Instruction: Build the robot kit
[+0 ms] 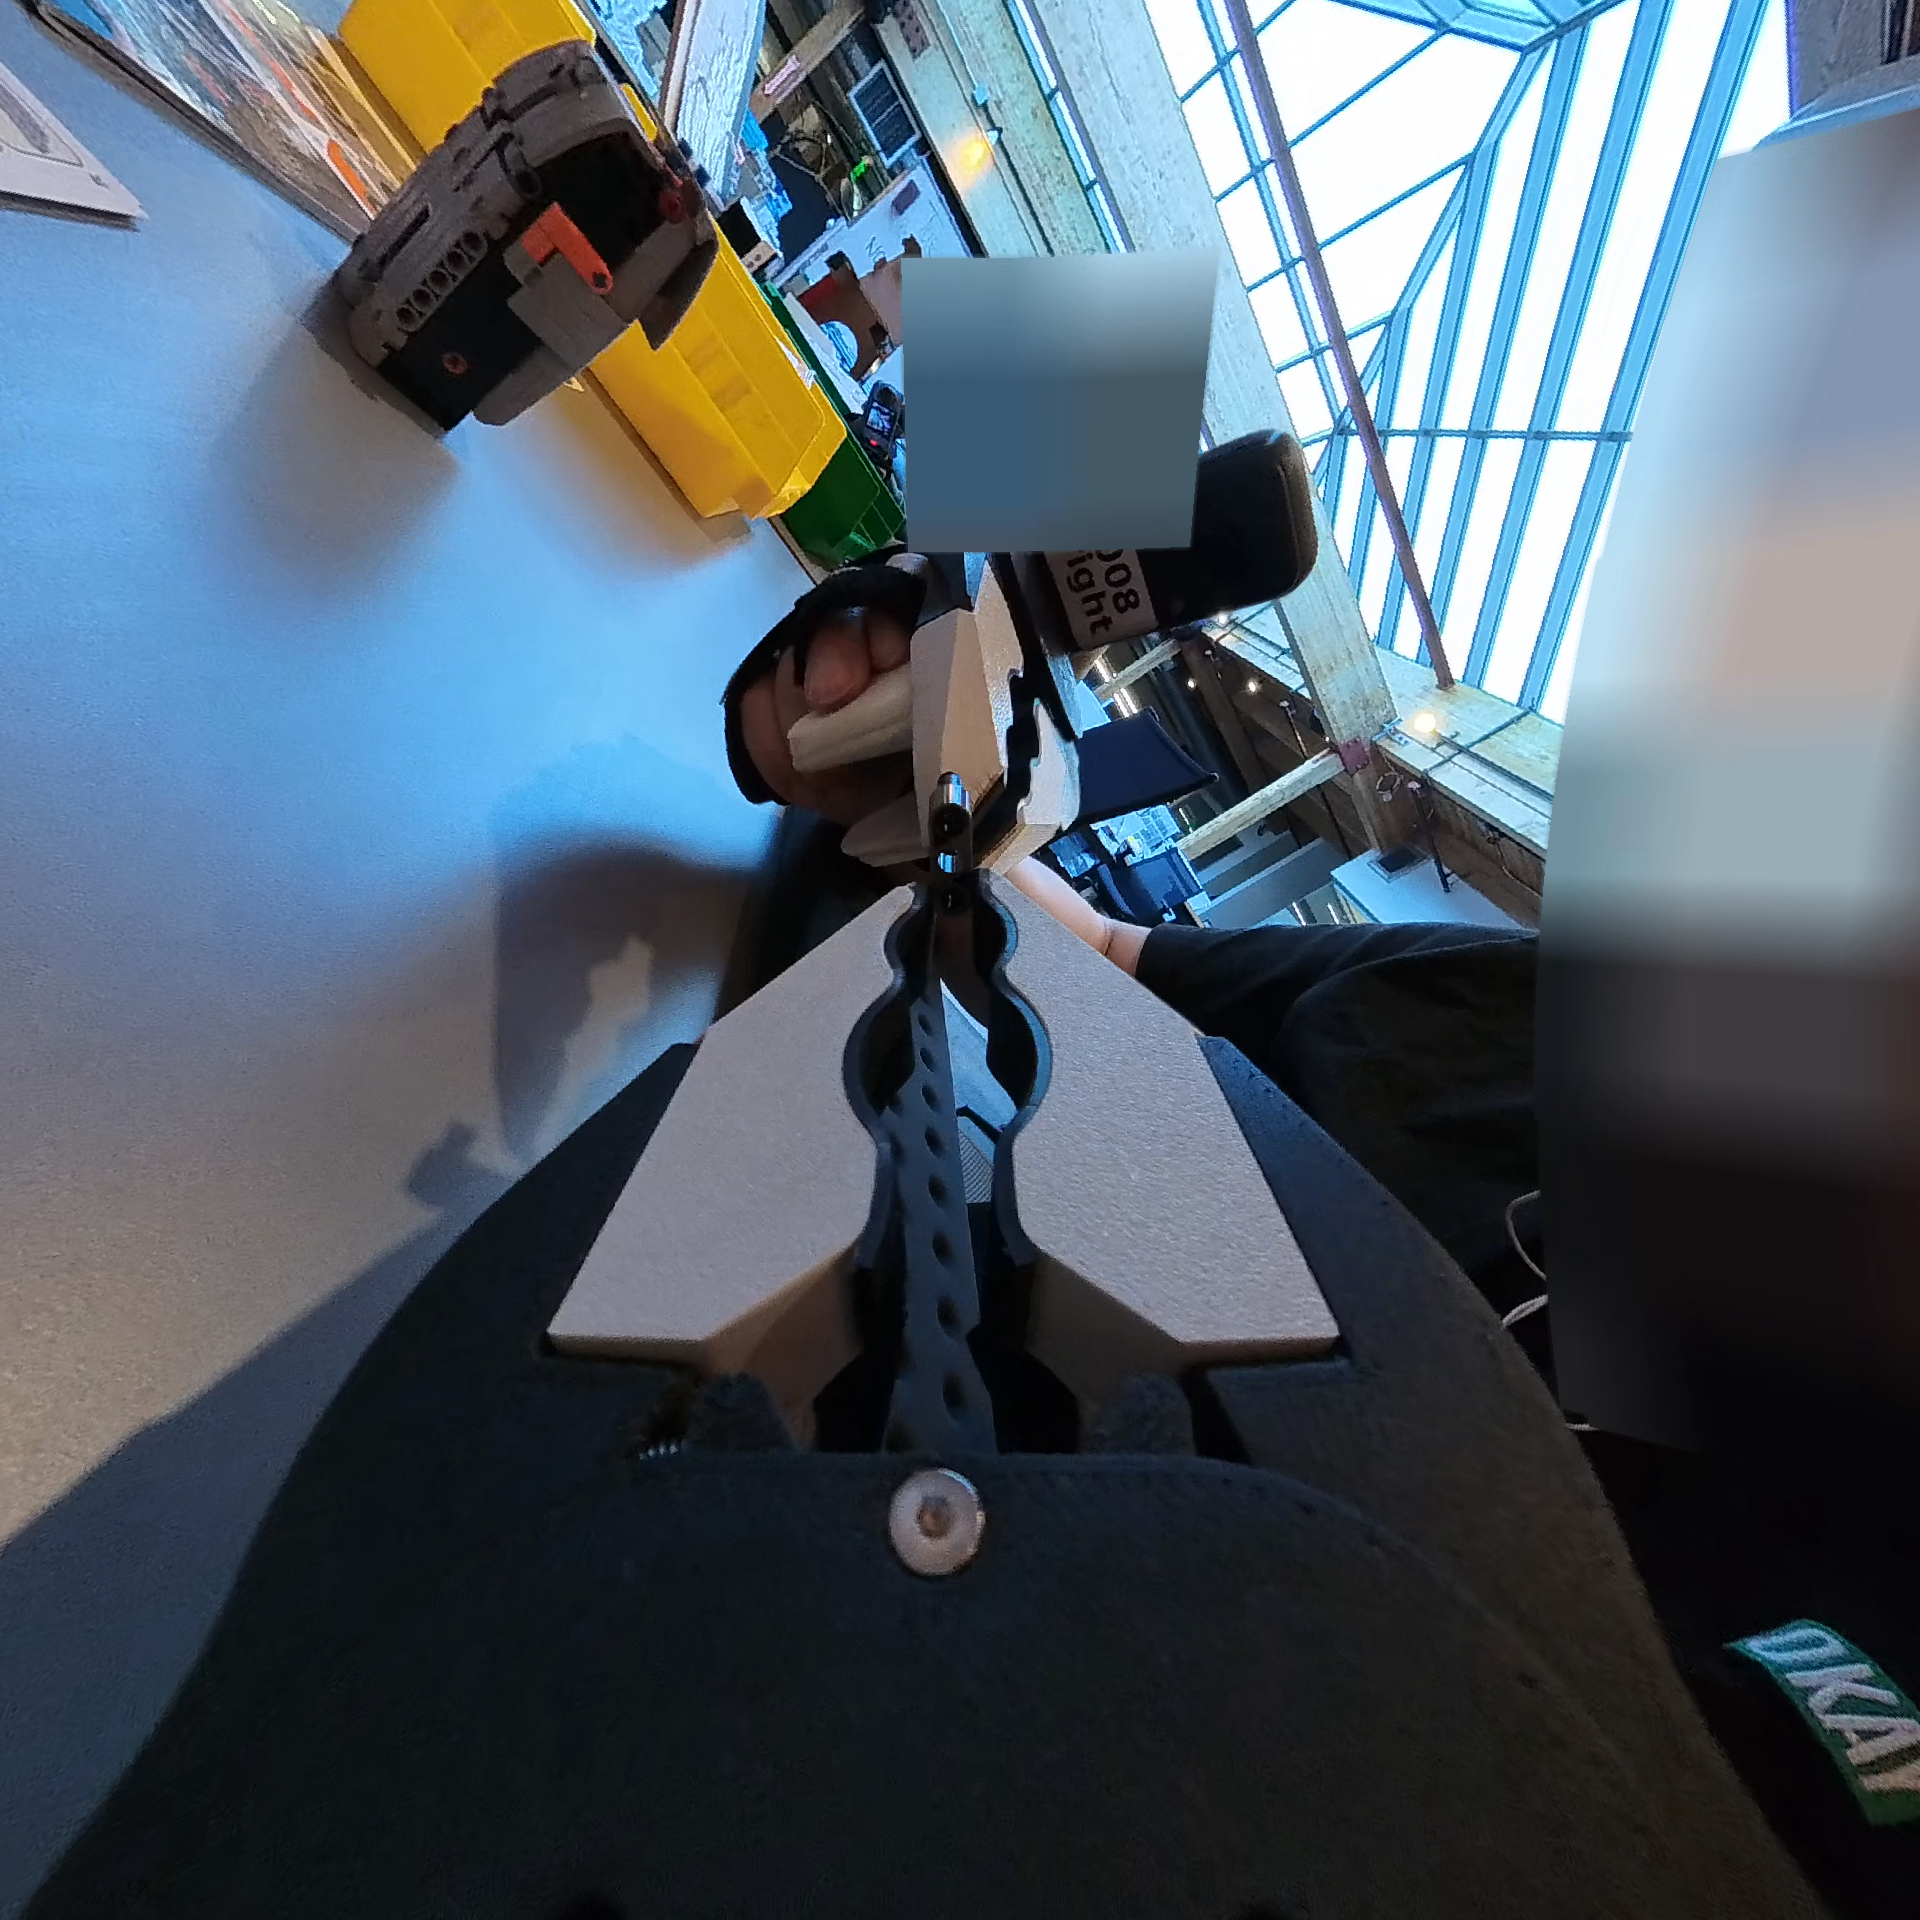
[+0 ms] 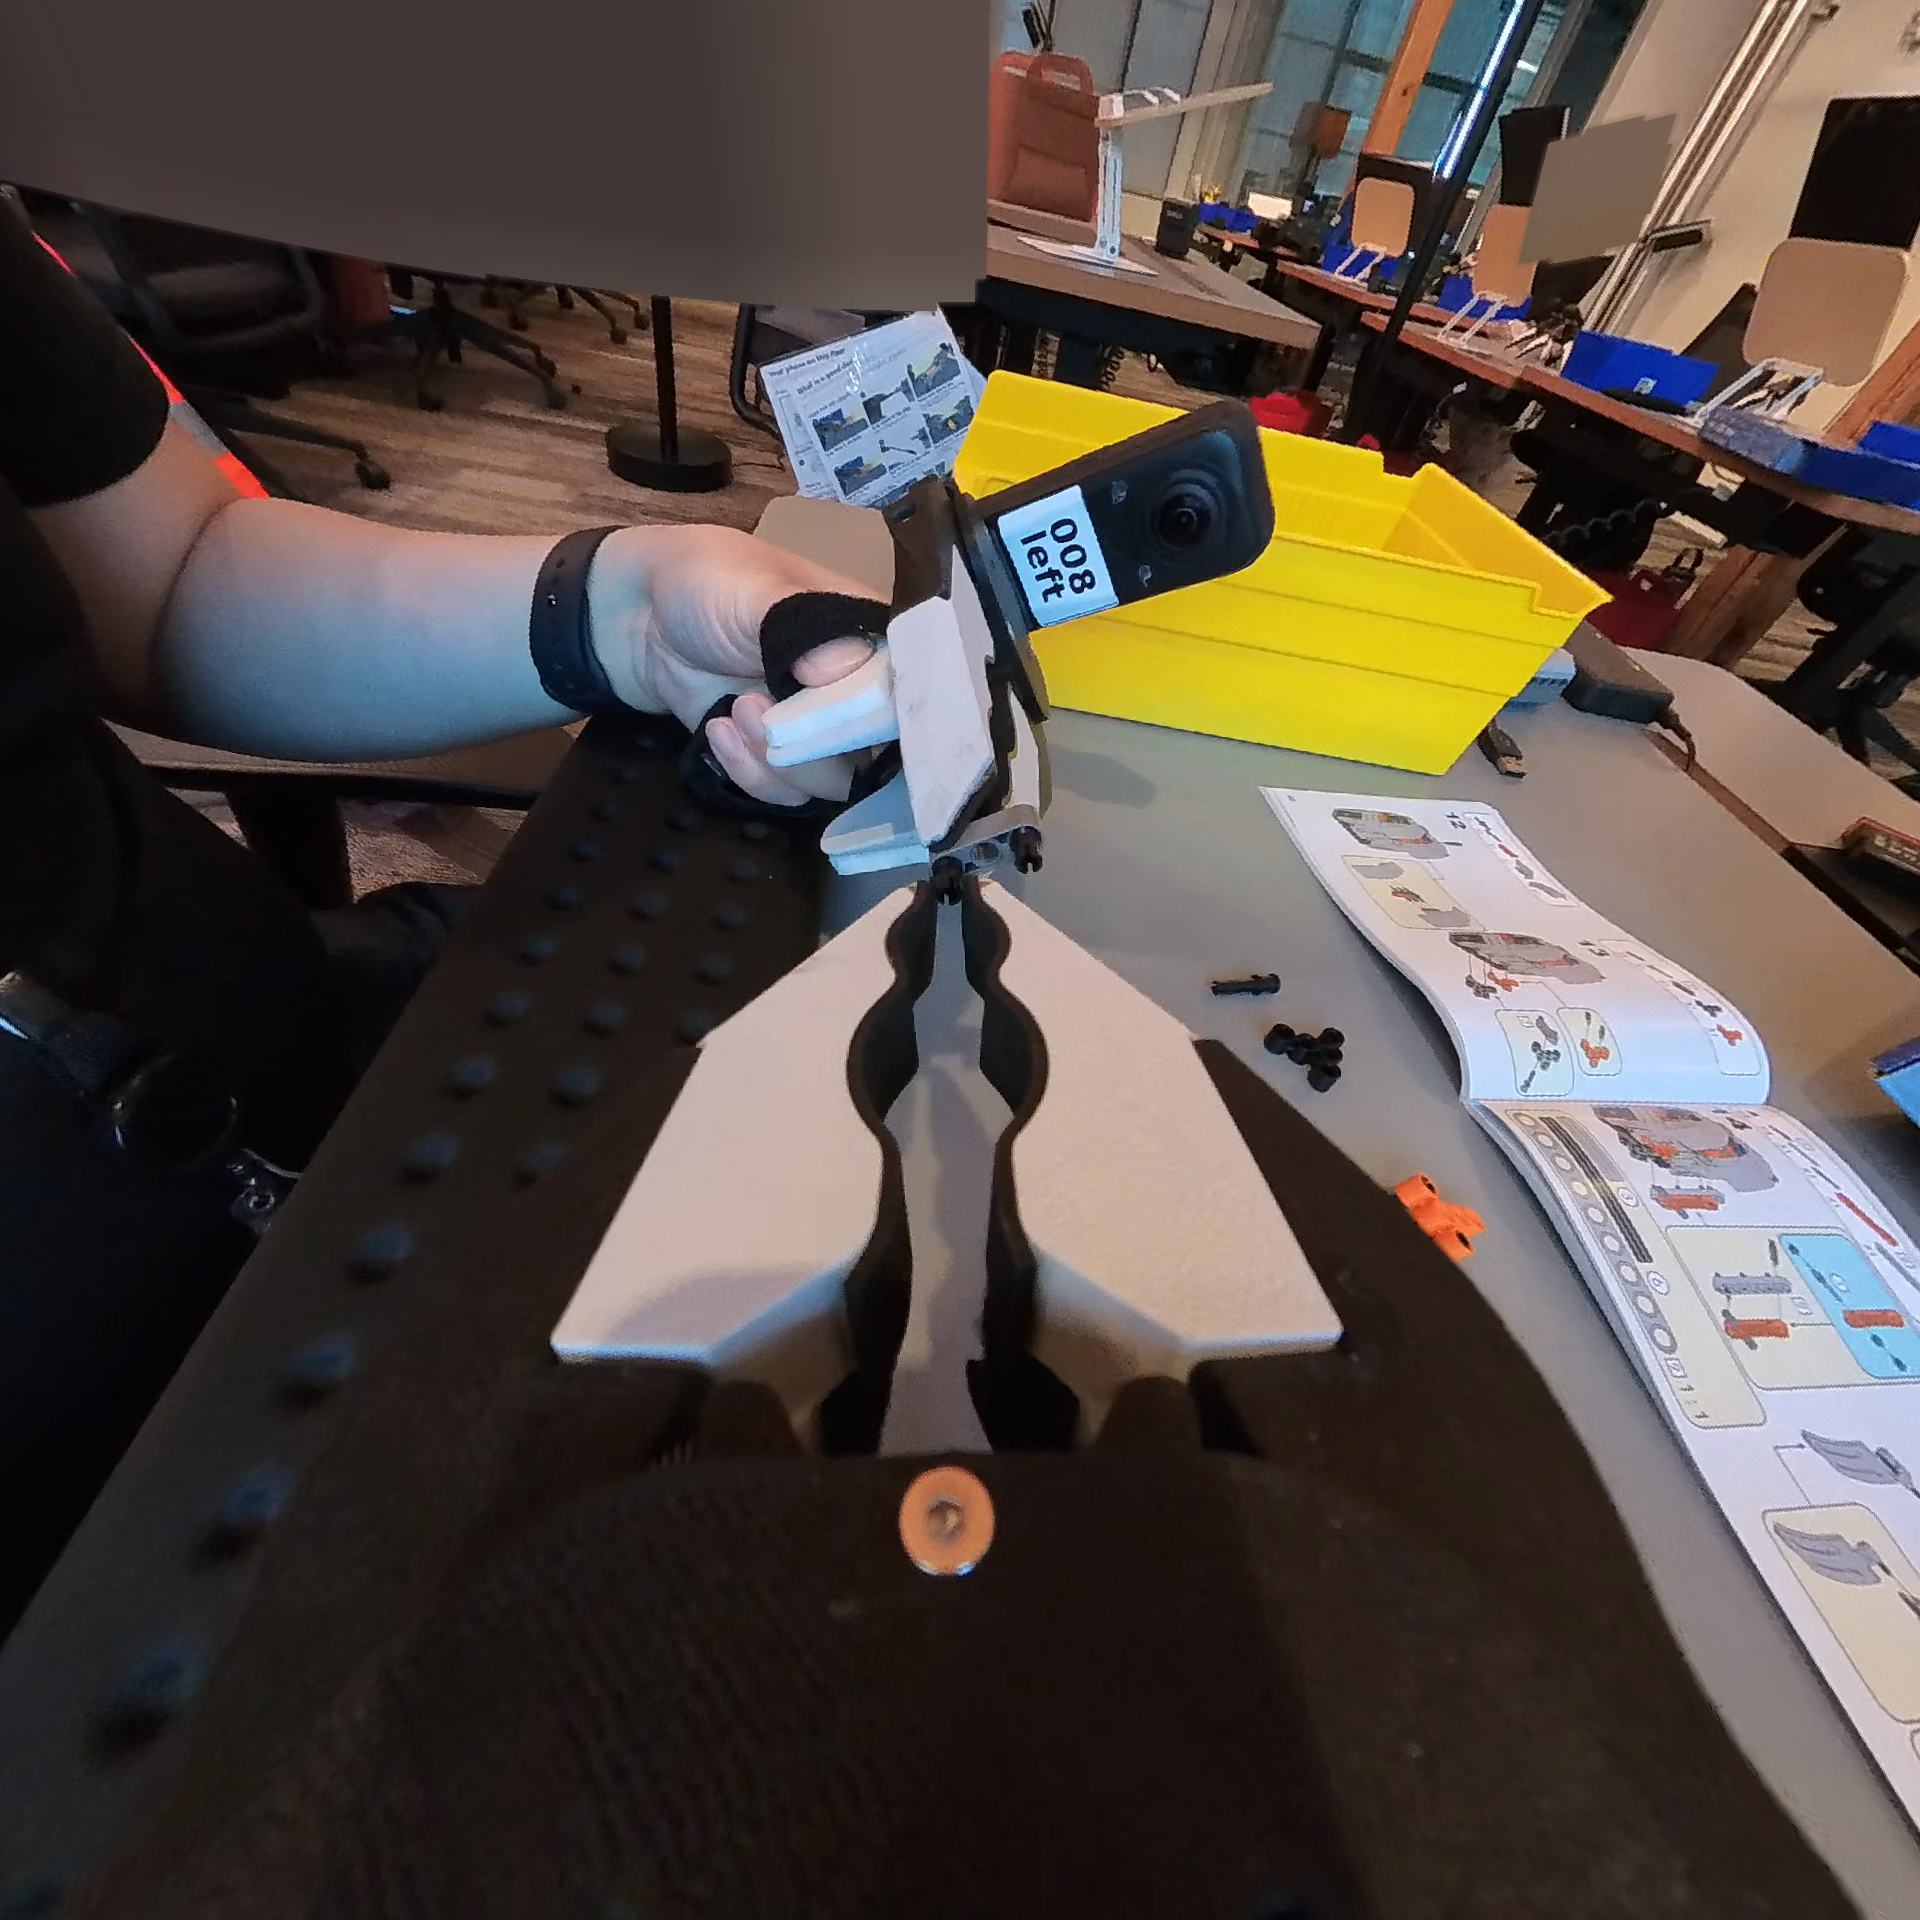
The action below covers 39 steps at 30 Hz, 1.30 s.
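Note:
My left gripper (image 1: 948, 909) is shut on a grey holed beam (image 1: 930, 1195) that runs lengthwise between its fingers. Its end pokes out at the tips. In the right wrist view the left gripper (image 2: 971, 831) is held by a hand above the table, with the beam's end (image 2: 987, 852) showing and a black pin (image 2: 1029, 847) sticking out of it. My right gripper (image 2: 948, 896) is shut on a small black pin (image 2: 948, 881), whose tip meets the beam's end. In the left wrist view the right gripper (image 1: 992, 816) faces mine, tip to tip, with the pin (image 1: 951, 821) between.
A grey brick-built model (image 1: 520, 260) stands on the grey table (image 1: 260, 675) beside a yellow bin (image 2: 1278, 613) and a green bin (image 1: 847, 509). An open instruction booklet (image 2: 1621, 1091), loose black pins (image 2: 1304, 1049) and an orange piece (image 2: 1439, 1226) lie at the right. Both grippers' tips are close together, under 4 cm apart.

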### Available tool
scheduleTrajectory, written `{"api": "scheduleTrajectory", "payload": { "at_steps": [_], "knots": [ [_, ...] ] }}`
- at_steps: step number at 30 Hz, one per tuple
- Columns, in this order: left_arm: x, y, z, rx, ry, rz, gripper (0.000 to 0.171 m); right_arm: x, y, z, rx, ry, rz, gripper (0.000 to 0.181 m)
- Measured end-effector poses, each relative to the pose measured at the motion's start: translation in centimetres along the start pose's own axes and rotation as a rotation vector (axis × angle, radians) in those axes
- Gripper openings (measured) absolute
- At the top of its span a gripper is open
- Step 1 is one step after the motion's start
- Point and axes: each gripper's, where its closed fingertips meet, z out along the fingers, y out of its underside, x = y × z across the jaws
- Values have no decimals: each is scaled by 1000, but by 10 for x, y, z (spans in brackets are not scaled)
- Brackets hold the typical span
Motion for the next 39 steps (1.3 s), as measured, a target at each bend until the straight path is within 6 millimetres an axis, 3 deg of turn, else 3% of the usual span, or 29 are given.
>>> {"api": "scheduleTrajectory", "payload": {
  "at_steps": [31,33,35,39],
  "knots": [
    [-3,1,0,-2,-21,16,4,3,1,3,9,-35,103,3],
    [-4,3,2,-15,-34,19,4,3,-4,-2,42,-64,136,13],
    [-3,4,1,-18,-23,11,4,12,-11,-9,89,-15,140,14],
    [-3,11,5,-68,-17,1,4,16,-3,-8,42,45,56,10]
  ]
}}
